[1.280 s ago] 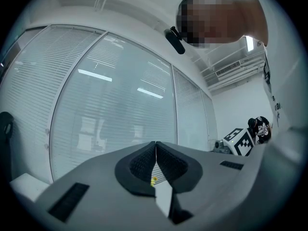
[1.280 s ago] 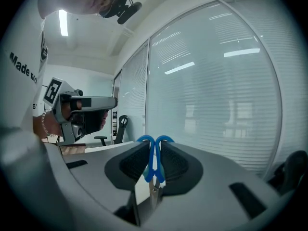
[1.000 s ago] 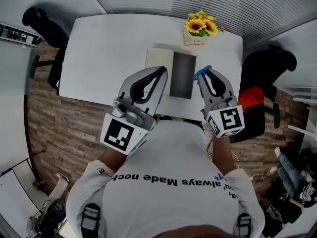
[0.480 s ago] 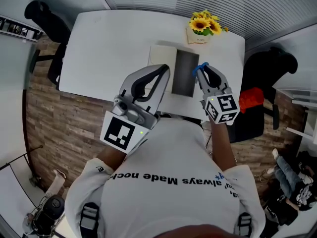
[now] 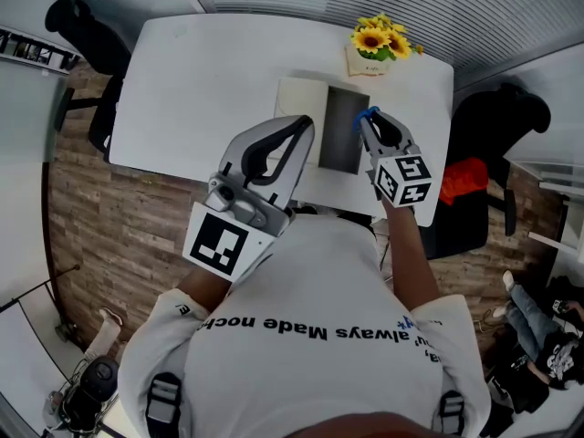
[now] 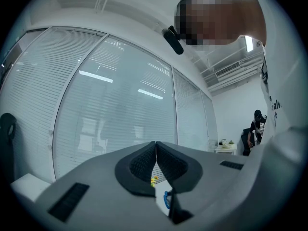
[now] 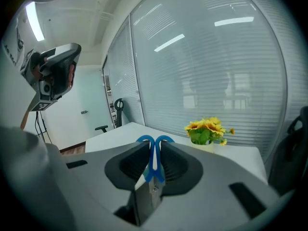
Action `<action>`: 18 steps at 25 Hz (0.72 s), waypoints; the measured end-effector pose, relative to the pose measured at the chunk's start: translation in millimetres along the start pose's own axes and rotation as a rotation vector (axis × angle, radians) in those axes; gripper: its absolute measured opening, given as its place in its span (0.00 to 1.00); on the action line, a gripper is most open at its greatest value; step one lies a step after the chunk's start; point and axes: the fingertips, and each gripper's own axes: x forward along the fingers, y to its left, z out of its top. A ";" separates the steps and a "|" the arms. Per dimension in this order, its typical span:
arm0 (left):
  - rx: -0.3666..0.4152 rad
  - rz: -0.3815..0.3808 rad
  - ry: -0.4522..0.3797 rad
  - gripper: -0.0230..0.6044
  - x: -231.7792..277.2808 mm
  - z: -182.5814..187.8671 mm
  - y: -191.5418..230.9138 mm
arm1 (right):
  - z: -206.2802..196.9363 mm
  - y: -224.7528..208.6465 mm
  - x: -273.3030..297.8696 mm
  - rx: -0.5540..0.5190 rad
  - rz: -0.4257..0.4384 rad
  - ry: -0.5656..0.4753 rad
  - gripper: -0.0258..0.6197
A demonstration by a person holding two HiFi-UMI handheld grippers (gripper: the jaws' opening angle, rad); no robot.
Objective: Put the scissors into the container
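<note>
I count one white oval desk (image 5: 201,80), one dark grey rectangular container (image 5: 342,140), one pair of blue-handled scissors (image 5: 366,117), one pot of yellow sunflowers (image 5: 374,48) and two black office chairs (image 5: 78,26) (image 5: 497,121).

Container (image 5: 342,133) sits on the counter (image 5: 201,80), right of centre, close to the person's edge. Flat slab (image 5: 294,99) lies against the container's left side. Flower pot (image 5: 374,53) stands behind the container, slightly right, by the counter's far edge. Right hand-held gripper (image 5: 365,119) is over the container's right rim, with scissors (image 5: 368,114) clamped between its jaws, handles past the tips. Left hand-held gripper (image 5: 299,126) is just left of the container, over the slab's near part, jaws together. Left chair (image 5: 87,39) is well left of the container, off the counter. Right chair (image 5: 497,144) is to the container's right, off the counter.
</note>
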 end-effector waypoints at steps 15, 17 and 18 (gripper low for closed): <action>-0.002 -0.003 -0.008 0.07 -2.9 2.2 -0.2 | -42.1 -5.9 35.5 0.041 0.006 0.110 0.17; -0.004 -0.003 -0.009 0.07 -3.2 3.2 -0.2 | -44.9 -5.9 38.5 0.052 0.008 0.124 0.17; -0.004 -0.004 -0.009 0.07 -3.0 3.6 -0.1 | -46.6 -6.1 40.5 0.057 0.008 0.131 0.16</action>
